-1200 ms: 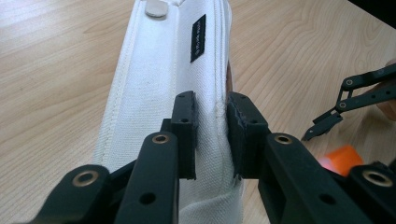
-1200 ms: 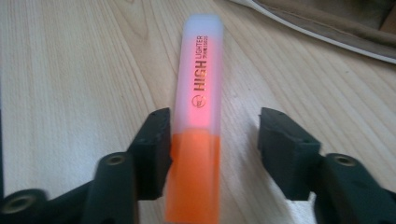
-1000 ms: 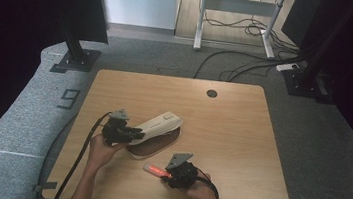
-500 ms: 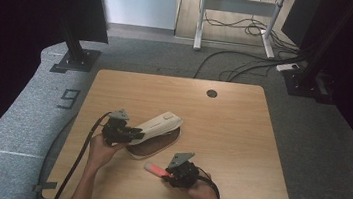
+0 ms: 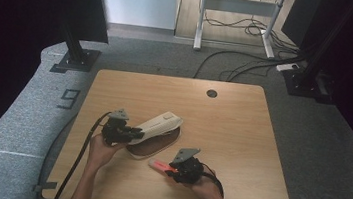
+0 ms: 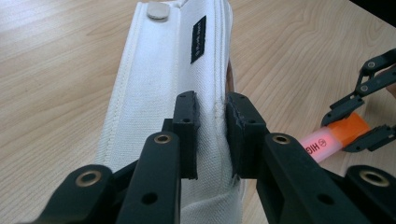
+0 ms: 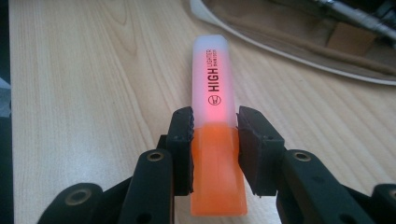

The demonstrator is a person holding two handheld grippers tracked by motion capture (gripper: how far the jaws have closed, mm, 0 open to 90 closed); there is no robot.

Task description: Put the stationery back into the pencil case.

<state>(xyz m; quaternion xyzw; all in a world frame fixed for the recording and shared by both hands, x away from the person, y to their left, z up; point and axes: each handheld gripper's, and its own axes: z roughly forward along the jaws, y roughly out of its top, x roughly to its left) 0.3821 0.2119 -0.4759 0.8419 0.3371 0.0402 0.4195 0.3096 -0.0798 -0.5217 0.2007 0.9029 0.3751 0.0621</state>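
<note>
A white fabric pencil case lies open in the middle of the table, its brown inside showing. My left gripper is shut on the raised white flap, pinching it near a seam between both pads. My right gripper is just right of the case and is shut on an orange highlighter. Its pads hold the highlighter where the orange cap meets the pale body. The highlighter points towards the case's open edge, a short way from it.
The wooden table has a round cable hole near its far edge. Pens lie inside the case. Grey carpet, black stands and cables surround the table.
</note>
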